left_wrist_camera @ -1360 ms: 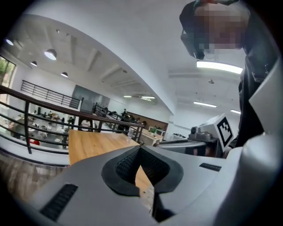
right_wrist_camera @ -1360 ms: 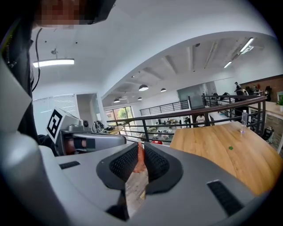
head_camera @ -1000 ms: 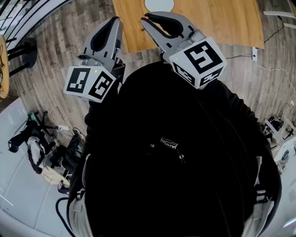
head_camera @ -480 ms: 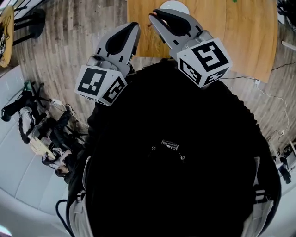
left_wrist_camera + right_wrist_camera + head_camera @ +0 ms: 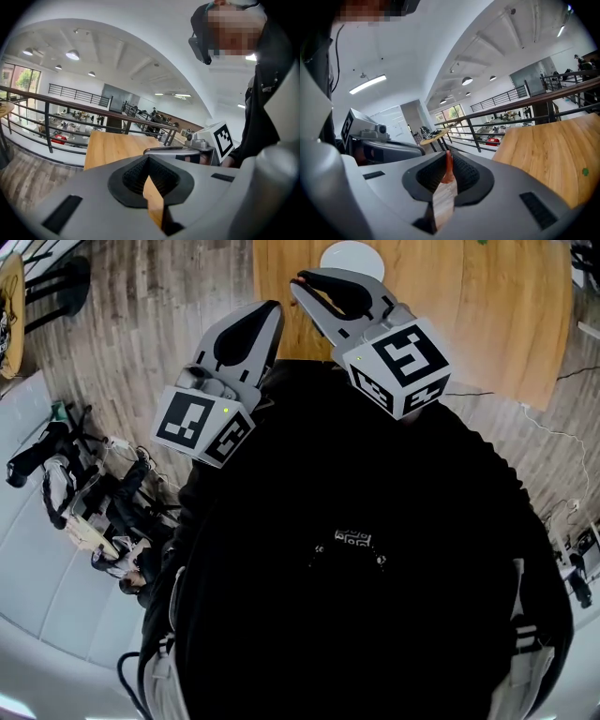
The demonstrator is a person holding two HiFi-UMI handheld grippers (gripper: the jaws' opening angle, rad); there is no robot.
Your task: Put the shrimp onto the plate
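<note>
While in right gripper (image 5: 448, 155), one shrimp (image 5: 448, 171).

no text or numbers can be read.

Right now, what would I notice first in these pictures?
Probably the two big grey tools held up in front of the person's black top. The right tool pinches a small orange shrimp at its tip, near the white plate on the wooden table; the left tool is shut, empty.
</note>
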